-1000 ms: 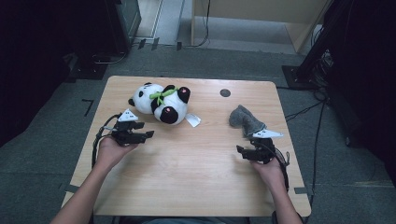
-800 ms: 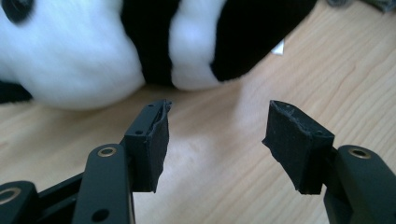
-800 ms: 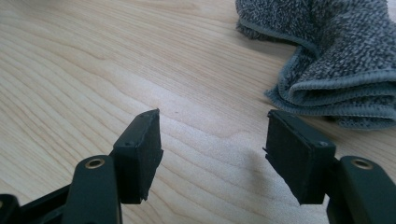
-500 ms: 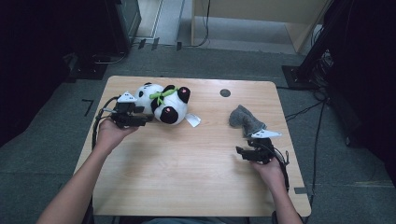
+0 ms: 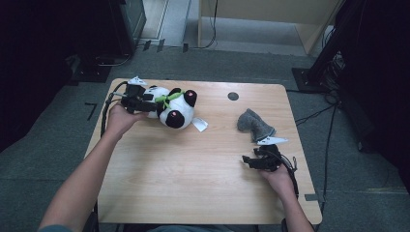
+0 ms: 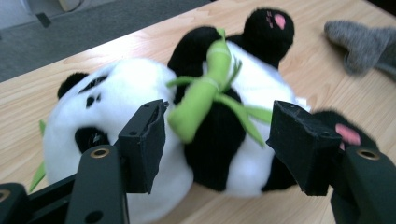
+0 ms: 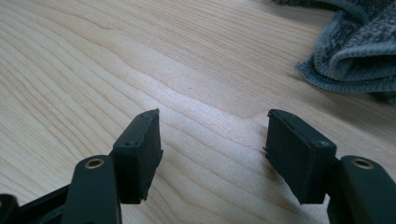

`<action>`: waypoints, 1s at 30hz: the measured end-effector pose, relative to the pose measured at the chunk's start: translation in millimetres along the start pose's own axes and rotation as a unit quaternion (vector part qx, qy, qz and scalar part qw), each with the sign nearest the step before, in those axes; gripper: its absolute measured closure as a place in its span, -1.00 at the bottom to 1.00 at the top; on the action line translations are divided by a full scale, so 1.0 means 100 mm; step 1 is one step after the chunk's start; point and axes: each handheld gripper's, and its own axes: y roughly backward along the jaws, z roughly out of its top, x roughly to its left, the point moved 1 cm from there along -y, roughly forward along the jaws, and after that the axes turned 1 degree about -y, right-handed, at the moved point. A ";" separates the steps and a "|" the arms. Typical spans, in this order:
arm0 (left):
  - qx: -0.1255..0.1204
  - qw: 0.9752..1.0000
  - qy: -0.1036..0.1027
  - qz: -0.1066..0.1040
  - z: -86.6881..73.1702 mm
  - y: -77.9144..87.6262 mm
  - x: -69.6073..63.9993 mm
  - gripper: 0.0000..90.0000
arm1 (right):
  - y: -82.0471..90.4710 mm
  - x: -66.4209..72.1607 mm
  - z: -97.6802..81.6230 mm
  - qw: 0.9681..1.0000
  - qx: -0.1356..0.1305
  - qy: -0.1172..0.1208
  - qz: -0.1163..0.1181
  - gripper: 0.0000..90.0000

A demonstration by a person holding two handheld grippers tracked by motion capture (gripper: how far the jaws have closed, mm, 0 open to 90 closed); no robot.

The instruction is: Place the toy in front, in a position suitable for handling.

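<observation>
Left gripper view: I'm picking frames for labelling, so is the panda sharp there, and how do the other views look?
Left gripper view: panda slightly soft, jaws crisp. Right gripper view: sharp wood grain, pale glare between the jaws, grey cloth in focus. High view: table evenly lit, surroundings dark.

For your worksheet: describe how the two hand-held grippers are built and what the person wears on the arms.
Each gripper, left gripper and right gripper, is black, with a light three-cornered plate on top and a black cable trailing off. The jaws are flat black arms with a brass-coloured rivet, ending in blocky black pads. The forearms are bare; a dark sleeve edge shows at the left arm.
</observation>
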 end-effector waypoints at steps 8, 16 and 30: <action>0.028 0.999 -0.024 0.003 0.04 -0.26 0.03 -0.21 | -0.01 0.02 -0.03 1.000 -0.009 0.019 -0.010 -0.20; 0.010 1.000 -0.018 -0.009 -0.08 -0.40 -0.01 -0.06 | -0.02 0.03 -0.04 1.000 -0.011 0.023 -0.011 -0.23; -0.009 1.000 0.000 -0.010 -0.17 -0.35 -0.04 0.46 | -0.03 0.04 -0.04 0.999 -0.013 0.032 -0.014 -0.26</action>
